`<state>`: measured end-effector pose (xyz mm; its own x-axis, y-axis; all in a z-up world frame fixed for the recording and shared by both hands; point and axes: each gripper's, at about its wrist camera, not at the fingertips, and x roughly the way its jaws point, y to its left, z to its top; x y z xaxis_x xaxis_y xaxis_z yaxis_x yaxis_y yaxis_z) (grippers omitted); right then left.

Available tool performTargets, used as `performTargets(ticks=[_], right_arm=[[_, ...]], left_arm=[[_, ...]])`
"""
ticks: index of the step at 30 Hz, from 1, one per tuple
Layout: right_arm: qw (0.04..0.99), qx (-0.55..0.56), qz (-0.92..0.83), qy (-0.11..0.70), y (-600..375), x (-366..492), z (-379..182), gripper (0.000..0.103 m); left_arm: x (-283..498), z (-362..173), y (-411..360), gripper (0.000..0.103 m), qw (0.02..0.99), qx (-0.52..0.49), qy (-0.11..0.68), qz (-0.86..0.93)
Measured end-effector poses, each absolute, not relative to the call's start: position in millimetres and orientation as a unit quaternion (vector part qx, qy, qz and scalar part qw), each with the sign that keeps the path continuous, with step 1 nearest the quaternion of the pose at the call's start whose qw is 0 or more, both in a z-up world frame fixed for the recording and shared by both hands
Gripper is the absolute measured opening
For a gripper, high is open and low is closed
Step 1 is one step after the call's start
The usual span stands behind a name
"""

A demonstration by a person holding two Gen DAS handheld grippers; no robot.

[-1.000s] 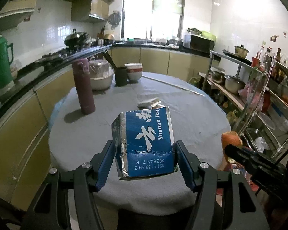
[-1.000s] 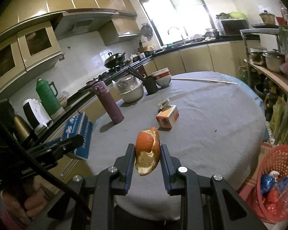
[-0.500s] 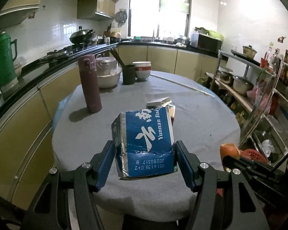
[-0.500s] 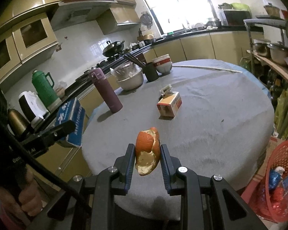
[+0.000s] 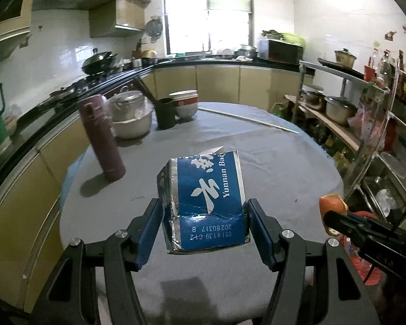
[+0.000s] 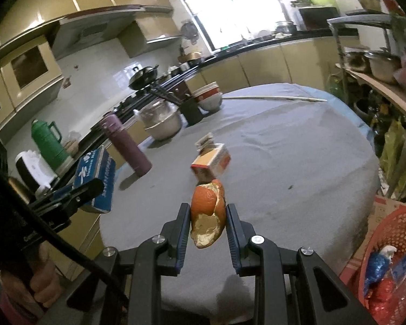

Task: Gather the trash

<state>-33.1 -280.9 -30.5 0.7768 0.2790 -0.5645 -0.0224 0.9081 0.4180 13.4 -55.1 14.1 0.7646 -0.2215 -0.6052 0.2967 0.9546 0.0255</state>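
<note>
My left gripper (image 5: 204,212) is shut on a blue and silver carton (image 5: 205,203) and holds it above the near edge of the round grey table (image 5: 270,168). The carton also shows at the left of the right wrist view (image 6: 96,180). My right gripper (image 6: 208,216) is shut on an orange peel (image 6: 208,216), held above the table's near side; the peel shows at the right of the left wrist view (image 5: 331,203). A small red and white box (image 6: 211,161) with an open flap lies on the table beyond the peel. A red mesh basket (image 6: 384,265) holding trash stands on the floor at right.
A maroon flask (image 5: 105,140), a covered metal bowl (image 5: 131,117), a dark cup with chopsticks (image 5: 165,112) and stacked bowls (image 5: 185,104) stand at the table's far left. A long thin rod (image 6: 273,98) lies at the back. A metal shelf rack (image 5: 365,124) stands right.
Both grippers have moved forward over the table's near edge, each keeping its hold. The table and the red and white box appear closer.
</note>
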Motion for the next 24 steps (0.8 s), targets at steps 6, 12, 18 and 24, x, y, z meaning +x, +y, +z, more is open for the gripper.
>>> performTargets(ticks=[6, 12, 18, 24], right_arm=[[0.918, 0.194, 0.063, 0.341, -281, -19, -35, 0.028], [0.925, 0.165, 0.037, 0.341, -263, -18, -20, 0.028], [0.937, 0.141, 0.004, 0.321, -246, -31, 8, 0.028], [0.94, 0.117, -0.012, 0.321, -228, -32, 22, 0.028]], left_arm=[[17, 5, -52, 0.065, 0.939, 0.063, 0.304, -0.15], [30, 3, -33, 0.065, 0.937, 0.035, 0.304, -0.169], [34, 14, -17, 0.065, 0.94, 0.033, 0.286, -0.185], [32, 20, 0, 0.065, 0.944, 0.052, 0.265, -0.188]])
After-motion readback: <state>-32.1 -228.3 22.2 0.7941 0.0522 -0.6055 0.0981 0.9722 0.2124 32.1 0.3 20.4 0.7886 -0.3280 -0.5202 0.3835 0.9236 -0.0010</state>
